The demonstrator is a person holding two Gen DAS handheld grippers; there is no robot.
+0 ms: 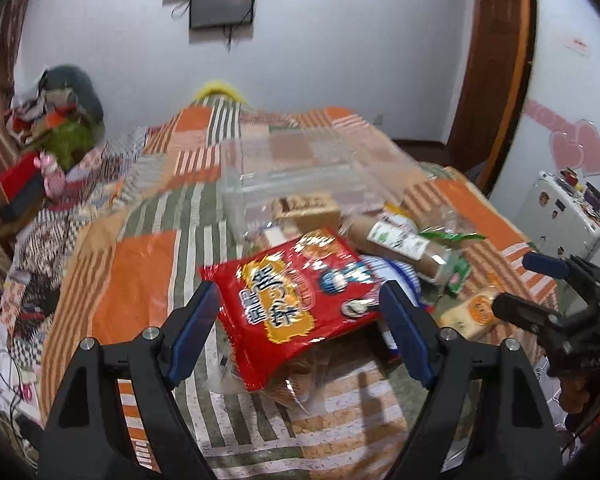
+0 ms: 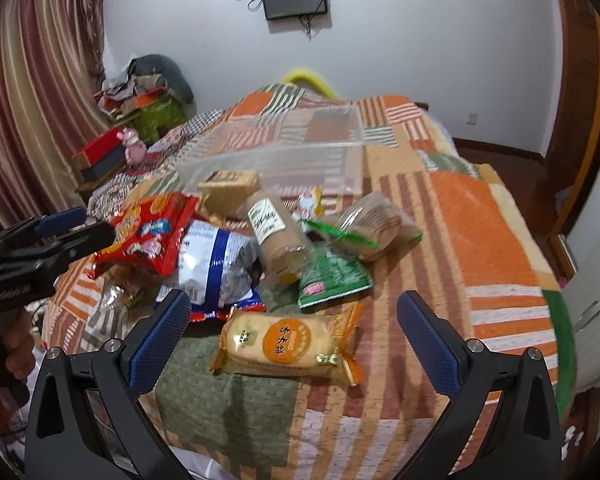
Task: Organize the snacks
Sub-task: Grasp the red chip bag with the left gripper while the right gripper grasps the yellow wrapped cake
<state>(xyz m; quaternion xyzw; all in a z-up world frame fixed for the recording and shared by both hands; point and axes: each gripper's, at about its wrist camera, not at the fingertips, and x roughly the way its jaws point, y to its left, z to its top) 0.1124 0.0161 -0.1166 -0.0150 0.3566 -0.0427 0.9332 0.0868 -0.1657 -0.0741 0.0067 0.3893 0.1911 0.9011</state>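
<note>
A pile of snacks lies on a patchwork bedspread (image 2: 480,240). A red snack bag (image 1: 296,304) rests on top of the pile, between the fingers of my left gripper (image 1: 298,288). The blue pads stand at its two side edges without squeezing it, so the gripper is open. My right gripper (image 2: 294,300) is open and hovers over an orange rice-cracker packet (image 2: 284,340) without touching it. Behind the pile stands a clear plastic bin (image 2: 276,160). Also in the pile are a blue-and-white bag (image 2: 216,264), a green packet (image 2: 332,276) and a brown biscuit roll (image 2: 276,236).
A clear-wrapped biscuit stack (image 2: 376,224) and a tan cracker box (image 2: 228,188) lie near the bin. Clothes and a red box (image 1: 20,184) crowd the bed's far left. A white suitcase (image 1: 564,216) stands off the bed's right edge. A person's hand (image 2: 18,356) holds the left gripper.
</note>
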